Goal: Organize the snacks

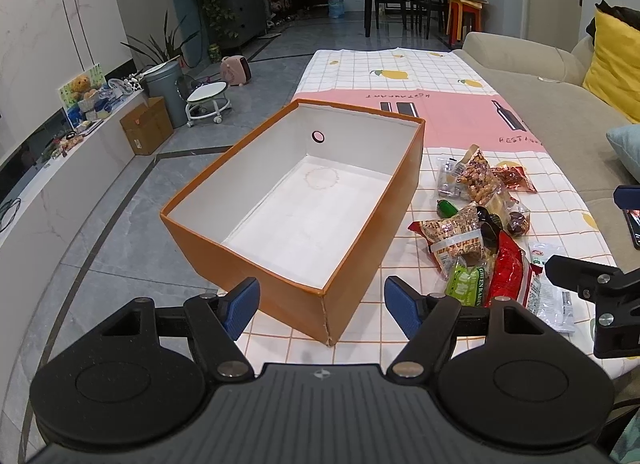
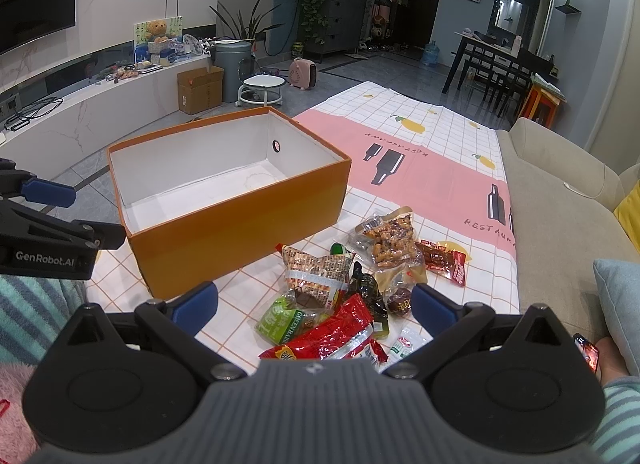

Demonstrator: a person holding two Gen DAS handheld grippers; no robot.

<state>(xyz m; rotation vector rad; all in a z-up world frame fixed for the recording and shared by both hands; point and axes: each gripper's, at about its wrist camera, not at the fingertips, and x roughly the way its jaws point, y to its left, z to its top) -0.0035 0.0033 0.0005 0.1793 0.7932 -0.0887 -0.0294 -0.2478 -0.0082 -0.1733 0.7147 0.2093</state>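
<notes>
An orange cardboard box (image 1: pixel 224 240) with a white interior sits open on the checked tablecloth (image 1: pixel 440 76), and nothing lies inside it, so the sorting appears not to have started. The snacks lie in a loose heap just to the right of the box: a long red packet (image 2: pixel 332 336) nearest the right gripper, a green raisin pouch (image 2: pixel 280 322) beside it, a brown printed bag (image 2: pixel 316 268) behind them, a clear bag of glazed nuts (image 2: pixel 390 240) farther back, and a small red sachet (image 2: pixel 446 262) at the right edge of the heap. The left gripper (image 1: pixel 320 306) hovers in front of the box's near corner with its blue pads spread wide and nothing between them. The right gripper (image 2: pixel 314 306) hangs low over the near end of the heap, its fingers likewise wide apart and empty, with the red packet and the green pouch lying in the gap between them. The step in hand looks like the first pick. The next move would probably call for lowering the right gripper onto the red packet, closing across its narrow width, then lifting clear of the box's wall before carrying it over. The packets overlap, so a neighbour may be dragged along.
</notes>
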